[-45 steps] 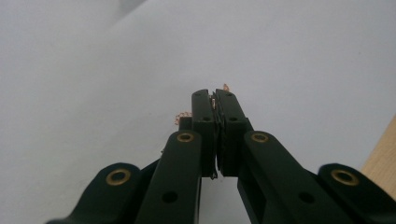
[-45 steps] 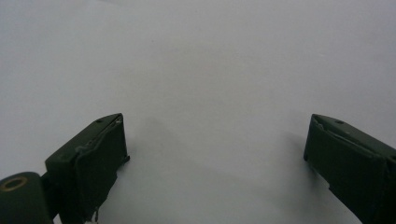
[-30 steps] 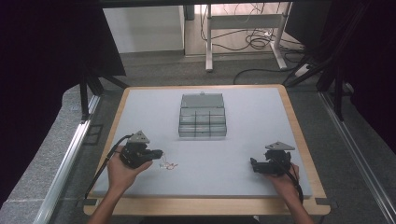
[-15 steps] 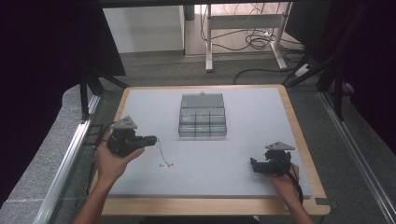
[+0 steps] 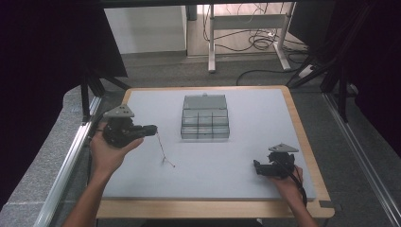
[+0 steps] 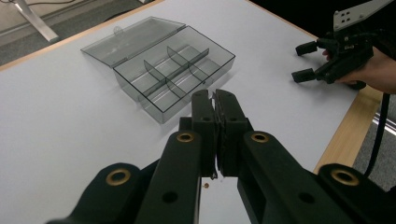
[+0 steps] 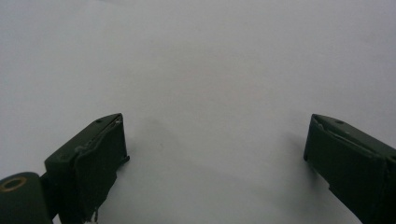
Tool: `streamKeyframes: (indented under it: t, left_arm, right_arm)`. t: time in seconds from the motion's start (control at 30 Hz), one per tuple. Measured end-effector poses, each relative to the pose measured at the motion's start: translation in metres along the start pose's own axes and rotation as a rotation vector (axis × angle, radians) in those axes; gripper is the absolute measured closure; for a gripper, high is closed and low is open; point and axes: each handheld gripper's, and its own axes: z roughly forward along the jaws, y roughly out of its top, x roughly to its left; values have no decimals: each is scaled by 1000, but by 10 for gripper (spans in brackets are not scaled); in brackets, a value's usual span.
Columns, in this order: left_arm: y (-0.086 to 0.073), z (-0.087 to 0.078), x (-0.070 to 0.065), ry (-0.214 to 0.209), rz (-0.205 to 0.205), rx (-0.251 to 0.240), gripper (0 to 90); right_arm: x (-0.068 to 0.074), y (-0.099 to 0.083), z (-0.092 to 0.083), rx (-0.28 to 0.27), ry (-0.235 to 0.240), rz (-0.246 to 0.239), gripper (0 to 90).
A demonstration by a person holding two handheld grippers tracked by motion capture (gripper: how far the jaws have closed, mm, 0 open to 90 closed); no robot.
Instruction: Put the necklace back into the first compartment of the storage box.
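We've got the left gripper (image 5: pixel 150 129) clamped on a thin chain (image 5: pixel 161 145) hanging near the table's (image 5: pixel 265 101) left edge, right gripper (image 5: pixel 257 166) wide apart by the right corner; next, carry it into the open compartment box (image 5: pixel 205 118).

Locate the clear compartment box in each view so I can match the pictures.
High view: the clear compartment box sits at upper centre of the white mat, lid open.
Left gripper view: upper left, beyond the shut jaws.
Right gripper view: not in it.
Shared landmark: the white mat.
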Motion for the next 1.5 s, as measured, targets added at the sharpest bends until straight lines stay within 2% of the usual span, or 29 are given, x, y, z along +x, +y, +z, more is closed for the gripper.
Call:
streamKeyframes:
  t: [0.97,1.5]
  left_arm:
    - [39,-20,2,26,13,-53,886]
    - [60,-28,2,43,17,-65,886]
  right_arm:
    - [0,0,0,-1,0,-2,56]
    - [0,0,0,0,0,0,55]
